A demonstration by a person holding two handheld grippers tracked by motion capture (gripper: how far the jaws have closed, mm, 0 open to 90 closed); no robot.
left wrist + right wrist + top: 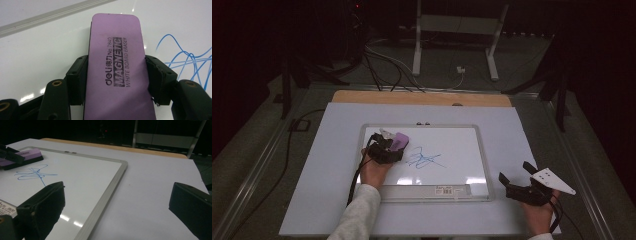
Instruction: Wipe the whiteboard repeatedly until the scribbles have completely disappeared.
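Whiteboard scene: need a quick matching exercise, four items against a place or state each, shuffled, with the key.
Items:
1. purple rectangular magnetic whiteboard eraser
2. blue marker scribble
3. left gripper
4. right gripper

Places or states:
A. jaws wide apart with nothing between them, beside the board's right edge
B. drawn near the middle of the silver-framed whiteboard
C. clamped between two black jaws, lying on the board's upper left part
D. shut on the eraser, over the board's left side

Pairs: 1-C, 2-B, 3-D, 4-A
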